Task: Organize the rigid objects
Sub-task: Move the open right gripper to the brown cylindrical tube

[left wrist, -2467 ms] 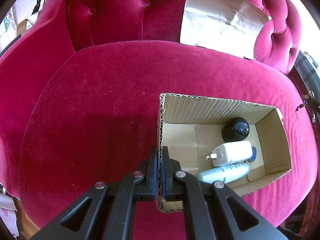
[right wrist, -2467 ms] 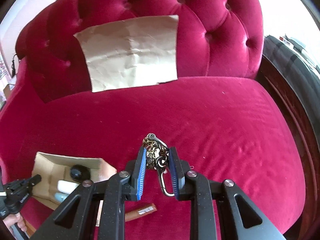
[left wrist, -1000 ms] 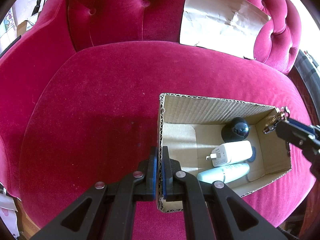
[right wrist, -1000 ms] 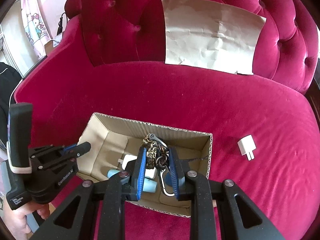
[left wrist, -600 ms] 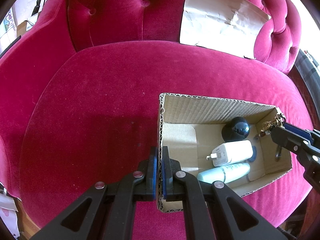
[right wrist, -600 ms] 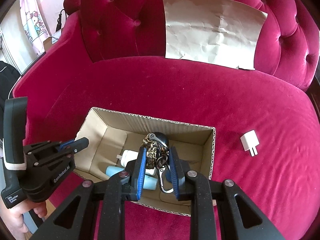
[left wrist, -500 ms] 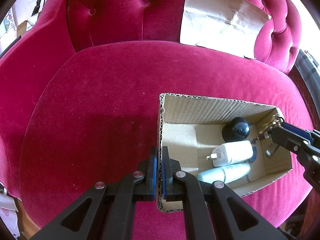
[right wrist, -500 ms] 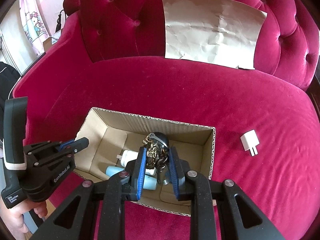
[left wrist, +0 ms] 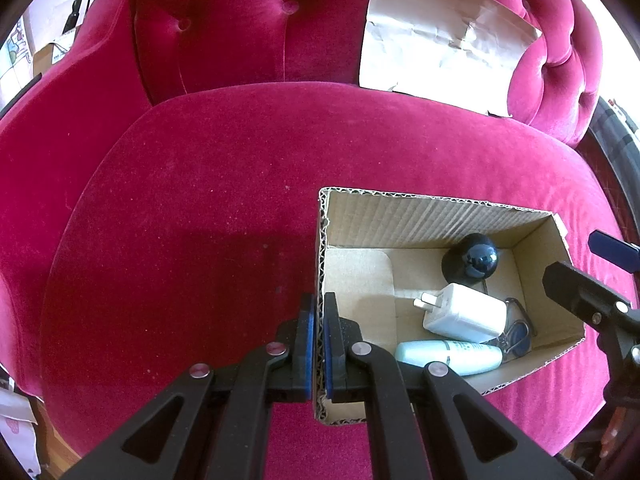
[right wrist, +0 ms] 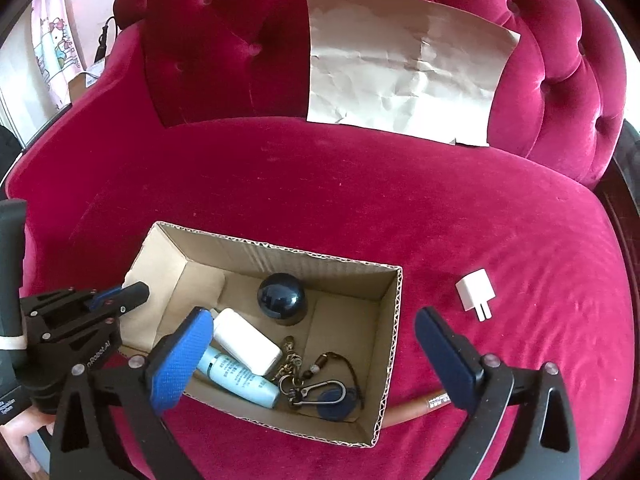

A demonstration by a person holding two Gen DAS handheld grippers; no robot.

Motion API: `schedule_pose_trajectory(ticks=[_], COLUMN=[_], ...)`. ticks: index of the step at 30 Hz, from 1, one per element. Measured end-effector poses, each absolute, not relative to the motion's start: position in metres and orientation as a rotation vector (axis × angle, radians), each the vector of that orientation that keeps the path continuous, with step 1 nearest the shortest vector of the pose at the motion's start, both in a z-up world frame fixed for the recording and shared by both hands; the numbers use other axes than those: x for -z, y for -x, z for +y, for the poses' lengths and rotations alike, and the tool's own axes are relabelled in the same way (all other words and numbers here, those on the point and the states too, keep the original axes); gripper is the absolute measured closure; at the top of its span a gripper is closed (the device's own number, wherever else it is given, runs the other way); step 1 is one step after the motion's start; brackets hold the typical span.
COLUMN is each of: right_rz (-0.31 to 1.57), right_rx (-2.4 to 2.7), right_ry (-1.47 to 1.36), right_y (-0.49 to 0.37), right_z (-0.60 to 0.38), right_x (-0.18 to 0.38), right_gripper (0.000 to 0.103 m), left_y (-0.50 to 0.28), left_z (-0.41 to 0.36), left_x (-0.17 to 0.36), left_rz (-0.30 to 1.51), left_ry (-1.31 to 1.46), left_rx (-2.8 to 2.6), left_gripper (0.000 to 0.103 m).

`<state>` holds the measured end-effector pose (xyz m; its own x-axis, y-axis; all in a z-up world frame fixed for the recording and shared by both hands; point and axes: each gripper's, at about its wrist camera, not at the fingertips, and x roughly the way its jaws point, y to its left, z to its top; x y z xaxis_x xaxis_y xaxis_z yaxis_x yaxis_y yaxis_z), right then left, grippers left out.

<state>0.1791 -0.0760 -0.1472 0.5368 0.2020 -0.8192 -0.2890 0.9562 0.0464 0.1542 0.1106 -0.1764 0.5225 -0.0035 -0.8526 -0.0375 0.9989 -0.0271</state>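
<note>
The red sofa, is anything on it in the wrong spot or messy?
Yes. A small white plug lies loose on the sofa cushion, right of the cardboard box, while a bigger charger is already inside. A brown stick also pokes out beside the box.

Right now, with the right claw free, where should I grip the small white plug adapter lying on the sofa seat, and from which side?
Grip the small white plug adapter across its flat square body, coming from above. It lies flat on the red velvet seat, prongs toward the camera, so keep the right claw clear of those.
</note>
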Motion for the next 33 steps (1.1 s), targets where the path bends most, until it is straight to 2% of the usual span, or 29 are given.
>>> schedule_pose_trajectory(ticks=[33], right_rz=[0.937], right_rx=[-0.12], right_ry=[0.065], right_y=[-0.198], right_z=[-0.171], right_x=[0.133], right_gripper=[0.0], left_y=[-0.154], left_z=[0.111], left_x=[0.176], left_rz=[1.019], left_ry=[0.04], left_rx=[-0.024], left_gripper=[0.1])
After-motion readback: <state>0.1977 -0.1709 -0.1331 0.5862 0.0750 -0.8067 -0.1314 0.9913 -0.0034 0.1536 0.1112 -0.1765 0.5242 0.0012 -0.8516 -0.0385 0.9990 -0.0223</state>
